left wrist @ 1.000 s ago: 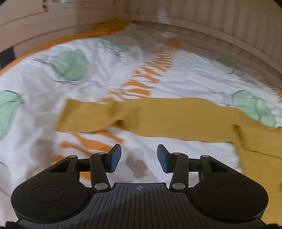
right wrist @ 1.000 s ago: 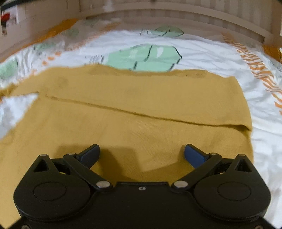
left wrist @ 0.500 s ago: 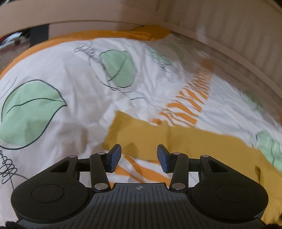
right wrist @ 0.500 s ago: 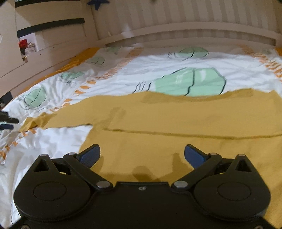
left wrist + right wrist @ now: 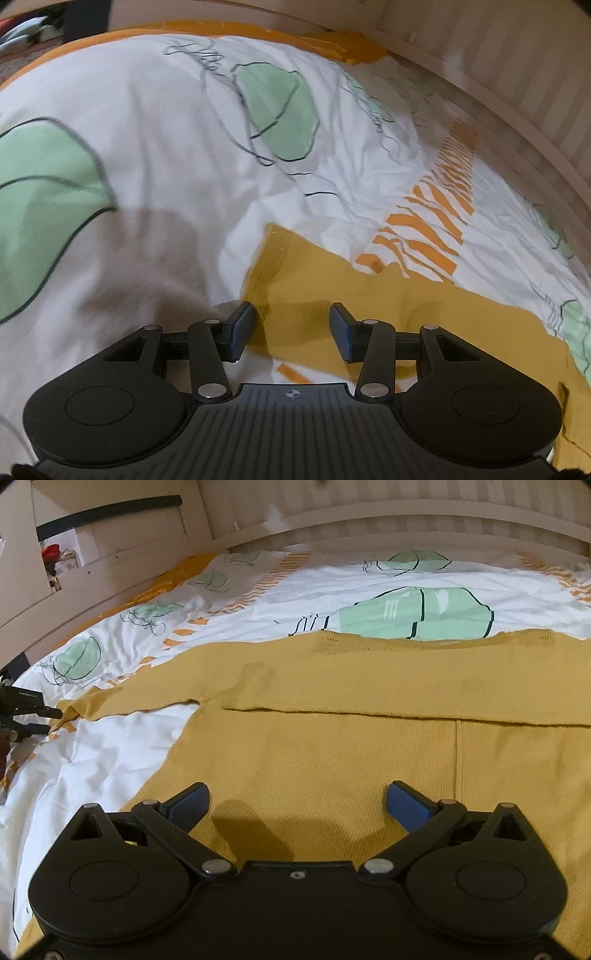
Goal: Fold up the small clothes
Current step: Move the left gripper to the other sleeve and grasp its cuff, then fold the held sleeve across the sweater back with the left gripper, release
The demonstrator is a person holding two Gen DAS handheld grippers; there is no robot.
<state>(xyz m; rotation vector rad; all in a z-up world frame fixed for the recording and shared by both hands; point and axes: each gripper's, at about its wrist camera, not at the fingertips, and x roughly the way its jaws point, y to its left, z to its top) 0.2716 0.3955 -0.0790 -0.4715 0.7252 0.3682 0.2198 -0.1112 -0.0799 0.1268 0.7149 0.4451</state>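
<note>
A mustard-yellow knit sweater point(image 5: 332, 746) lies flat on the bed, with one sleeve folded across its body and the other sleeve point(image 5: 147, 690) stretched out to the left. In the left wrist view the end of that sleeve point(image 5: 295, 280) lies just ahead of my left gripper point(image 5: 291, 326), which is open and empty, its blue pads on either side of the cuff. My right gripper point(image 5: 297, 805) is wide open and empty, hovering over the sweater's body. The left gripper point(image 5: 22, 709) shows at the far left edge of the right wrist view, at the sleeve end.
The bed has a white duvet point(image 5: 166, 166) printed with green leaves and orange stripes. A wooden slatted bed frame point(image 5: 406, 520) runs along the far side. Shelving with small items point(image 5: 55, 561) stands at the back left.
My left gripper has swung left along the sleeve and come down to its cuff end. My right gripper has turned left over the sweater's body, bringing the outstretched sleeve into view. Both stay open.
</note>
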